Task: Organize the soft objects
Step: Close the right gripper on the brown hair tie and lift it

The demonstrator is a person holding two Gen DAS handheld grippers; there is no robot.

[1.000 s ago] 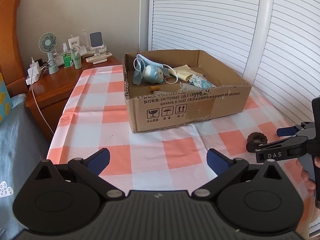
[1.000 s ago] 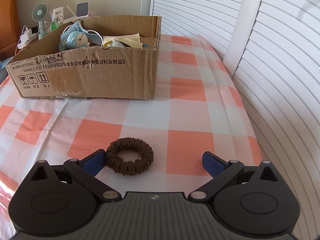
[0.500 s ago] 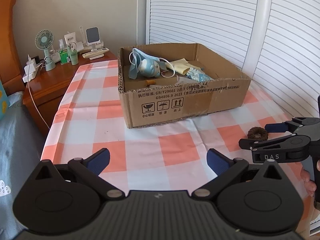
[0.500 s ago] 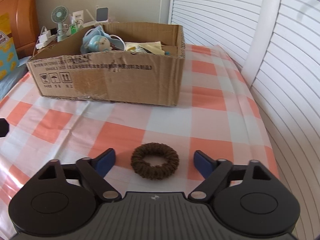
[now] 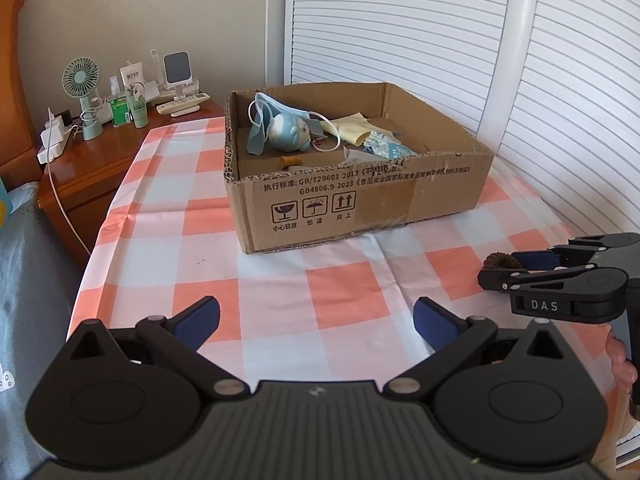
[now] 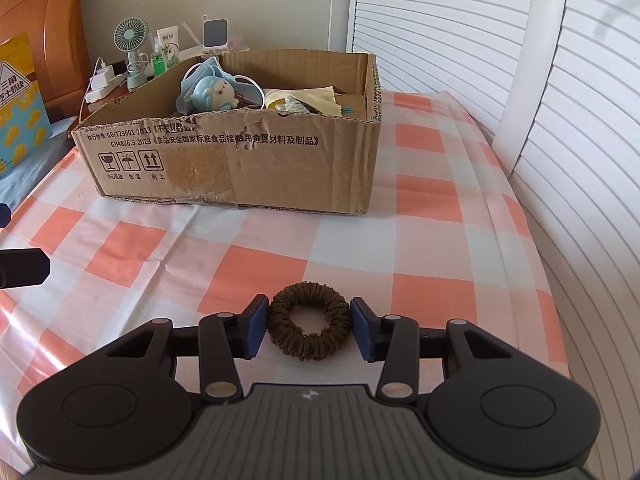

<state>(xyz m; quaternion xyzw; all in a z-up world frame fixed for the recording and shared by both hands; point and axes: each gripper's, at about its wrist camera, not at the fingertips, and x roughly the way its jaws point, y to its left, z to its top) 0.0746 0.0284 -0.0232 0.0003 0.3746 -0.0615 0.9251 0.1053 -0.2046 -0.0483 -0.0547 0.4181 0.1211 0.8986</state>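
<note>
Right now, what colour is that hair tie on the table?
Dark brown hair tie, clearest in the right wrist view.

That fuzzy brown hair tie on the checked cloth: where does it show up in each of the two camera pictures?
Left wrist view: the brown hair tie peeks out at the far right edge, mostly hidden behind the right gripper.
Right wrist view: it lies low in the middle, between the two blue pads, which sit against its sides.
Shared landmark: the cardboard box, standing beyond the hair tie in both.
</note>
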